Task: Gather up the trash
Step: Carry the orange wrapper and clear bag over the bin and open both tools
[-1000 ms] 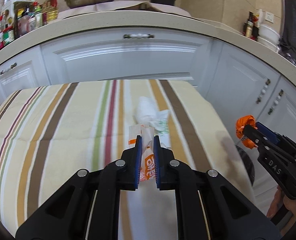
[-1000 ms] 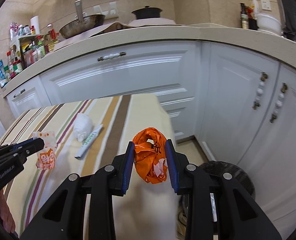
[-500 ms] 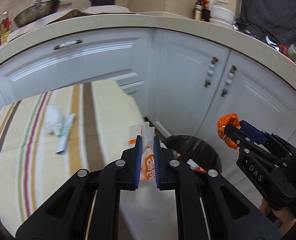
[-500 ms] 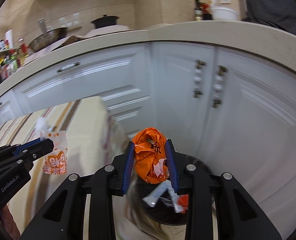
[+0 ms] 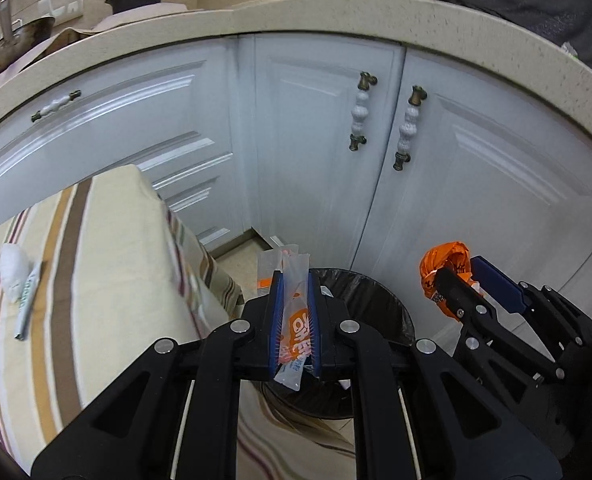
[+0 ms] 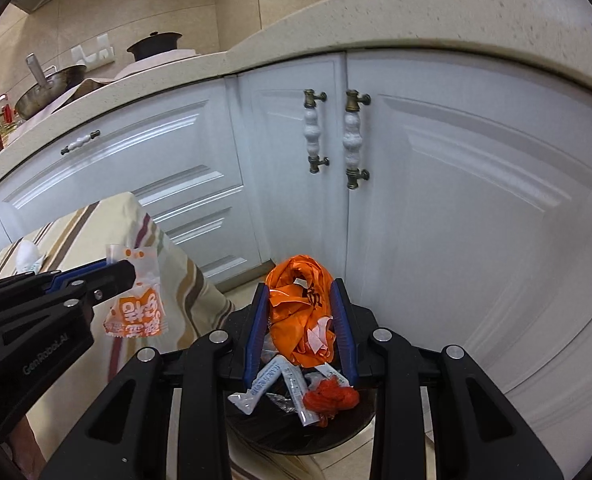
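Note:
My left gripper [image 5: 293, 280] is shut on a clear and orange snack wrapper [image 5: 296, 326], held over the near rim of a black bin [image 5: 372, 292] on the floor. The wrapper also shows in the right wrist view [image 6: 137, 312]. My right gripper [image 6: 300, 292] is shut on a crumpled orange plastic bag [image 6: 302, 316], held above the bin [image 6: 296, 436], which holds white sachets and red scrap. The bag also shows in the left wrist view [image 5: 442, 268]. A white tissue wad [image 5: 13, 270] and a paper stick wrapper [image 5: 27, 304] lie on the striped table.
The striped tablecloth table [image 5: 95, 280] is at the left, its corner next to the bin. White cabinet doors with ceramic handles [image 6: 352, 136] stand close behind the bin. A countertop [image 5: 296, 16] with a pan and pot runs above.
Both grippers have swung right from the table to over the bin, each still holding its piece of trash. The bin now sits directly under them.

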A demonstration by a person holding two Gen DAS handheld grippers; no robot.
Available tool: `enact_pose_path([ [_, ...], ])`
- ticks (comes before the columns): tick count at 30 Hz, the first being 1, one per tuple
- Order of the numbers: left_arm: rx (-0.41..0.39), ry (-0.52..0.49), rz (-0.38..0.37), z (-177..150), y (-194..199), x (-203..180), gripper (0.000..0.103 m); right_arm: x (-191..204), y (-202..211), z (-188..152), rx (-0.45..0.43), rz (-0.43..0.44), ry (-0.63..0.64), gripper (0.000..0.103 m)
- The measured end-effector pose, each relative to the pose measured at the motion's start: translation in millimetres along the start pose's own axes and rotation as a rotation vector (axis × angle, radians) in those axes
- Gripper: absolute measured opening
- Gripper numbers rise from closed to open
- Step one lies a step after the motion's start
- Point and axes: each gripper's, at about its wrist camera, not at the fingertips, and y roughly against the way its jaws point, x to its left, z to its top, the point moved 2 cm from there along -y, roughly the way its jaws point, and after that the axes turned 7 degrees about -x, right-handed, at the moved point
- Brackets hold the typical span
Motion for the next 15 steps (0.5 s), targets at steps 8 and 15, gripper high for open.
enact_pose_path([
  [8,0.025,-0.045,-0.013,2.7,-29.7,-19.7,0.021,-17.3,-21.9,-6.1,-0.005,-0.032,-0.039,0.044],
  [15,0.021,-0.044,-0.006,2.2,-28.6,-15.4,0.026,-21.1,-20.2,-4.0,-0.003,-0.044,-0.040,0.044],
])
